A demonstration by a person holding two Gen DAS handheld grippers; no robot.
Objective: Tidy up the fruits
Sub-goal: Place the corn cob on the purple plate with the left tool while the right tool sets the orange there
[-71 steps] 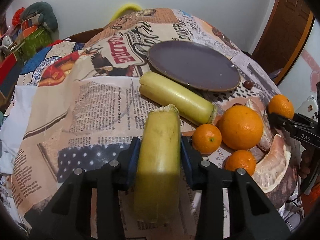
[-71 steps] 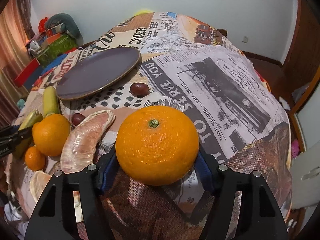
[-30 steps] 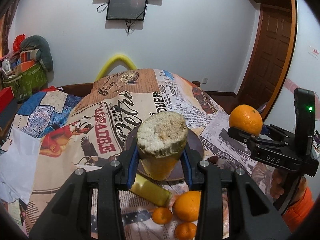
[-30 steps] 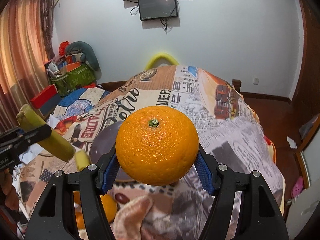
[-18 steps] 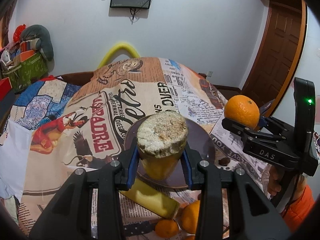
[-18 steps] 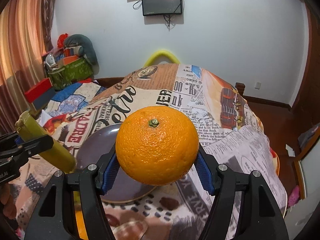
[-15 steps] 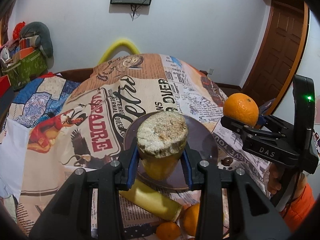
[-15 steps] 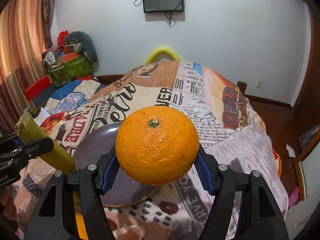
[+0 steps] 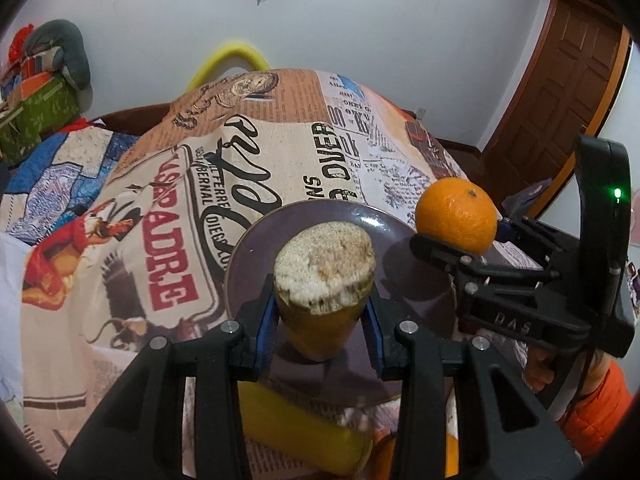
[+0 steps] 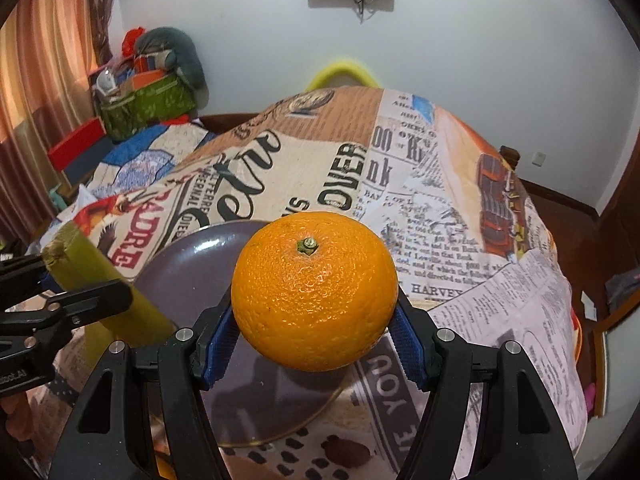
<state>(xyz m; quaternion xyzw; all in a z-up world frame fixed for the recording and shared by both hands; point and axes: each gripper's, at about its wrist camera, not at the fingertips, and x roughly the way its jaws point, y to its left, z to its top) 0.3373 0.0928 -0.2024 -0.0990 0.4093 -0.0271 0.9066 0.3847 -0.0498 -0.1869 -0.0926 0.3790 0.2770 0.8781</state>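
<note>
Tongs (image 10: 316, 340) hold orange (image 10: 314, 290) over plate (image 10: 188, 264) on newsprint tablecloth (image 10: 460, 240).

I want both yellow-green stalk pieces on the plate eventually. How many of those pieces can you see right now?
2. One stalk piece is clamped in the left gripper above the plate; the second piece lies on the tablecloth below it, partly hidden.
</note>
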